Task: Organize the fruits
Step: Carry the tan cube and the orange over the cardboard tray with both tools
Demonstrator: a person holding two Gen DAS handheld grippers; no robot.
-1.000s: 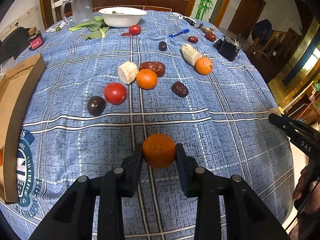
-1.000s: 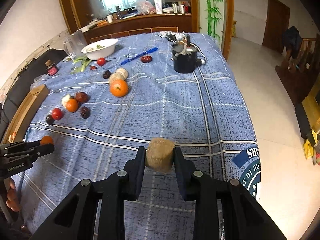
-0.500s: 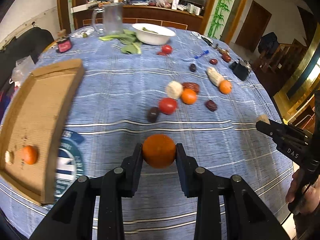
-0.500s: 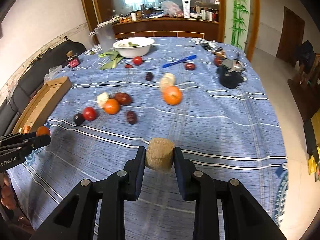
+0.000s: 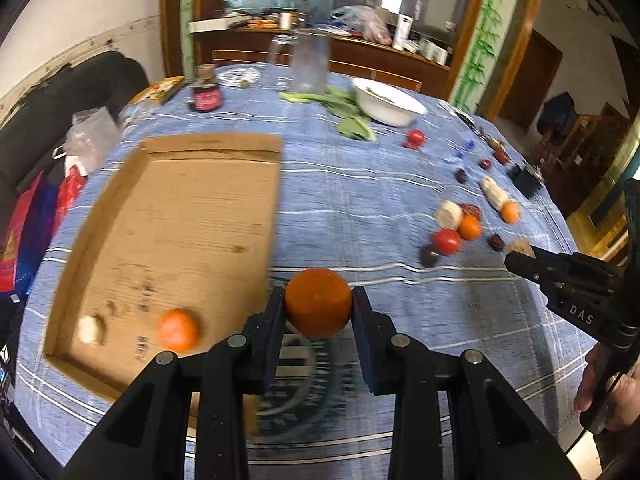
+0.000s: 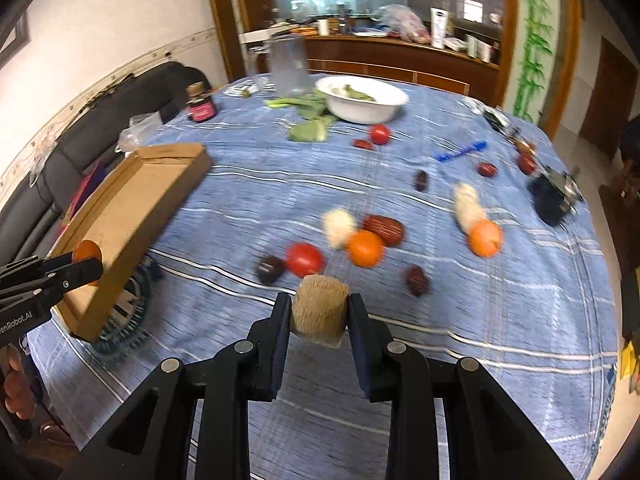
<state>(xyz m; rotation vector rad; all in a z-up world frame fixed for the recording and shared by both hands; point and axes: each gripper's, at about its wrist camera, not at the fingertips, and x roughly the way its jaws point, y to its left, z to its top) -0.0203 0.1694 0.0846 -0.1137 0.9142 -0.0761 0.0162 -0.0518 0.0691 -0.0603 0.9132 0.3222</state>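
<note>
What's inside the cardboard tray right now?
The cardboard tray holds one orange and a small pale piece near its front wall; the left claw covers its near right corner.

A home dining room: blue checked tablecloth (image 6: pixel 500 320), wooden sideboard (image 6: pixel 400 60) at upper centre, black sofa (image 6: pixel 100 120) at left.

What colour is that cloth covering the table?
Blue, crossed by white stripes in a plaid pattern: the tablecloth shows best in the right wrist view.
</note>
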